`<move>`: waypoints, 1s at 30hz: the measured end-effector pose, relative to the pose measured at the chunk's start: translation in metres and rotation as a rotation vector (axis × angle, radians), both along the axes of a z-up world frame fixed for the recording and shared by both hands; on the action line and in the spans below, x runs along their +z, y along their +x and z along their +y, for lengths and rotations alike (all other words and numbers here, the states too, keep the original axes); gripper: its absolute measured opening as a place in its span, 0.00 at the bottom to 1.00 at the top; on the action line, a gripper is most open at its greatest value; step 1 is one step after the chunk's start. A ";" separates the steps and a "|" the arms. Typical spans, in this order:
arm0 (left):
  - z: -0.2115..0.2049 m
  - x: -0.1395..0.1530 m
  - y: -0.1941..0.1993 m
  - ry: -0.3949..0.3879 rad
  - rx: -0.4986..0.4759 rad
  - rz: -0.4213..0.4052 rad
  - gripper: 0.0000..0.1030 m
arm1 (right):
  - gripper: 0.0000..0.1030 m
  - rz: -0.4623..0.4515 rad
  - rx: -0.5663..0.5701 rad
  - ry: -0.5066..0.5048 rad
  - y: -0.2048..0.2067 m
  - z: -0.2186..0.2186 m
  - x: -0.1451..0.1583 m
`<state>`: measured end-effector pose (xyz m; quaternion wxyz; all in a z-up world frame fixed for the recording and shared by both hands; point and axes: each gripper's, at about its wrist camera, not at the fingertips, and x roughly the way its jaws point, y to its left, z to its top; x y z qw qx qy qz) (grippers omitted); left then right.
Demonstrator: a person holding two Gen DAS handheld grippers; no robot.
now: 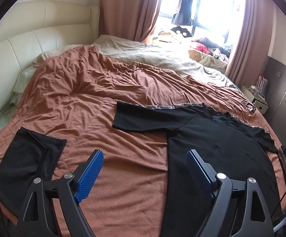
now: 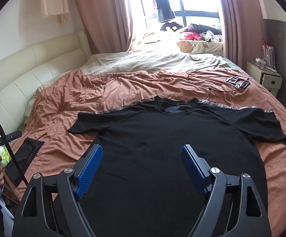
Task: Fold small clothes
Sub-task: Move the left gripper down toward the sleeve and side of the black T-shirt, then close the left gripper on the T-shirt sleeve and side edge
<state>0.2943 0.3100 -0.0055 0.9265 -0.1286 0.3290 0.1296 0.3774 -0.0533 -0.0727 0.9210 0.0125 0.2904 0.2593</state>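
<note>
The black T-shirt [image 2: 162, 134] ran off the bottom edge of the right wrist view, its hem hidden behind the gripper's frame. In the left wrist view its right sleeve tip was cut by dark gear at the bed's right edge. The folded black garment [image 1: 24, 162] near the bed's left edge was partly covered by the left gripper's frame. Items heaped on the window ledge [image 2: 198, 34] were too washed out to identify. The small black object [image 2: 237, 82] on the cable was too small to tell.

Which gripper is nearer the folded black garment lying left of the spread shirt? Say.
Left. The left gripper hovers between the folded black garment and the spread black T-shirt; the right gripper is over the shirt, farther off.
</note>
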 end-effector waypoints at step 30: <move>0.120 -0.115 0.179 -0.232 0.123 0.213 0.59 | 0.70 0.170 0.111 -0.018 0.164 0.132 -0.044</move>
